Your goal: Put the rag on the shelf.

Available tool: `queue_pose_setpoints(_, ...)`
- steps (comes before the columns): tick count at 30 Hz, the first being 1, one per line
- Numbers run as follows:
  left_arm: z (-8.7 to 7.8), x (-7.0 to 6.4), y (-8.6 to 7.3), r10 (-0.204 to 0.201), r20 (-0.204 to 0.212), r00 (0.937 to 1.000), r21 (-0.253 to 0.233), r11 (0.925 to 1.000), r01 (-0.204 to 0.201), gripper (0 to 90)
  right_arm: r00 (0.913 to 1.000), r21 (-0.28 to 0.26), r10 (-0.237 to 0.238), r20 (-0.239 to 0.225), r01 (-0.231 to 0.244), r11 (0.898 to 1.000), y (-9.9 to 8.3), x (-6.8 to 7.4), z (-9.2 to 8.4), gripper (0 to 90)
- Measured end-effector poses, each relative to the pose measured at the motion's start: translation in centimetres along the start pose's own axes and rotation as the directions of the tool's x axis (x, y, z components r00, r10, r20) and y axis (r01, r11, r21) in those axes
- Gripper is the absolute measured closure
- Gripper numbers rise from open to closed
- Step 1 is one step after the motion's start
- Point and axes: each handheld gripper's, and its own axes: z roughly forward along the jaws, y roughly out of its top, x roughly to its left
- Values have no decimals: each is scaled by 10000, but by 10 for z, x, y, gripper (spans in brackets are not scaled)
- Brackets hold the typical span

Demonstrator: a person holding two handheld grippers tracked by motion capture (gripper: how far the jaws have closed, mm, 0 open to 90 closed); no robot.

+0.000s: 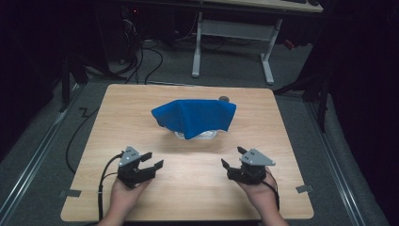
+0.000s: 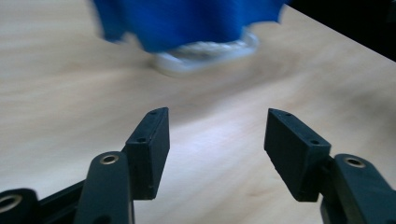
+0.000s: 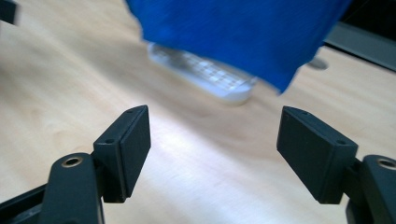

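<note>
Seen from the high view: a square light-wood table on grey carpet, with a bright blue cloth draped in a peaked heap over a pale, translucent ribbed plastic container near the table's middle, slightly toward the far side. Only the container's lower rim peeking out beneath the cloth's front edge; what lies inside, impossible to tell. Just behind the cloth's far right corner, a small dark round object, too small to identify. Beyond the table, the white legs of another desk and loose black cables on the floor.

Near the front edge, held in a hand on the left side, the left gripper, jaws spread wide, empty, pointing toward the cloth and well apart from it. Mirrored on the right side, the right gripper, likewise gaping wide, empty, angled inward at the cloth. Grey three-cornered plates on top of both.

From the left gripper view: left gripper with two black pads parted over bare wood, blue cloth and the blurred pale container ahead.

From the right gripper view: right gripper with pads equally far apart, nothing between them, the cloth hanging over the ribbed container ahead on the table.
</note>
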Motion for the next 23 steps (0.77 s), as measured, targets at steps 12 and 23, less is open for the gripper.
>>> queue_pose_setpoints(12,43,-52,-28,2147,703,9741,2038,9529,-2247,353,9946,1293,602,-848,-489,9904,-48,29,24,215)
queue_pose_setpoints(23,39,-24,-29,1223,1,9925,2175,9687,-1194,354,9916,1293,1054,-743,-953,9870,-50,15,25,221)
